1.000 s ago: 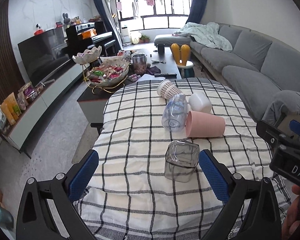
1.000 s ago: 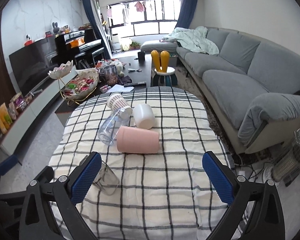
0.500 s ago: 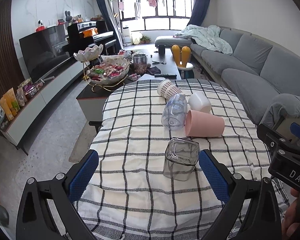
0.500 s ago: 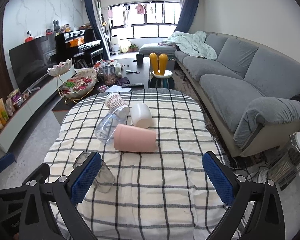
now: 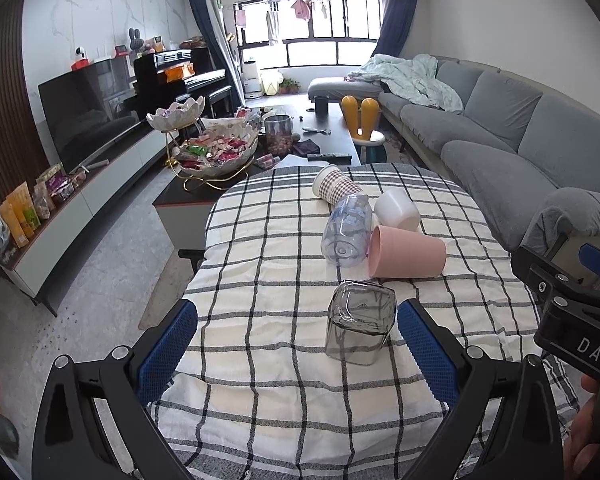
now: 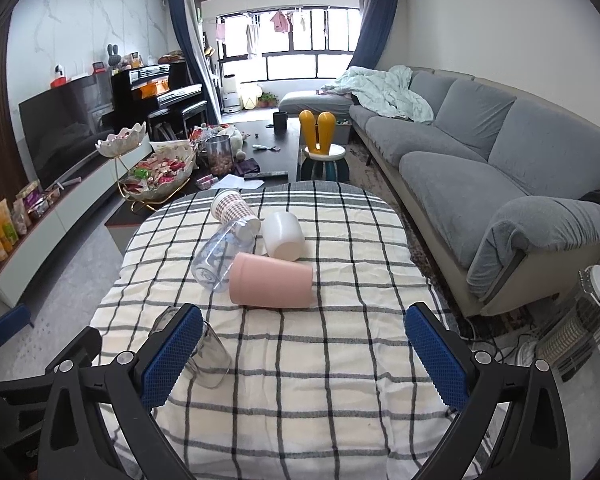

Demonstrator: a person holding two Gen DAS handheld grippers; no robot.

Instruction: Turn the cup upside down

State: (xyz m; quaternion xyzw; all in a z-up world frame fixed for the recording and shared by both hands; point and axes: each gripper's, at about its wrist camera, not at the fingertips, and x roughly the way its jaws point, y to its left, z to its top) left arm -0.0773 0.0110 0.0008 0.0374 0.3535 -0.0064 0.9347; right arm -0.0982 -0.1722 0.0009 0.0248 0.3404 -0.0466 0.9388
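Note:
A smoky square glass cup [image 5: 358, 326] stands upside down on the checked tablecloth [image 5: 260, 264], just ahead of my open, empty left gripper [image 5: 296, 344]. It also shows in the right wrist view [image 6: 212, 356], partly behind my left blue finger pad. Beyond it lie a pink cup [image 5: 406, 252] on its side, a clear printed cup [image 5: 346, 232], a white cup [image 5: 398, 210] and a checked paper cup [image 5: 334, 188]. My right gripper [image 6: 300, 354] is open and empty above the near table; the pink cup [image 6: 272, 280] lies ahead of it.
A grey sofa [image 6: 480, 152] runs along the right. A dark coffee table [image 5: 332, 136] with a snack bowl stand [image 5: 216, 148] is beyond the table. A TV unit [image 5: 80, 120] lines the left wall. A small heater [image 6: 580, 320] stands at the right.
Both grippers have pulled back and risen slightly; the table looks a bit farther. The glass cup stands where it was, free of both grippers.

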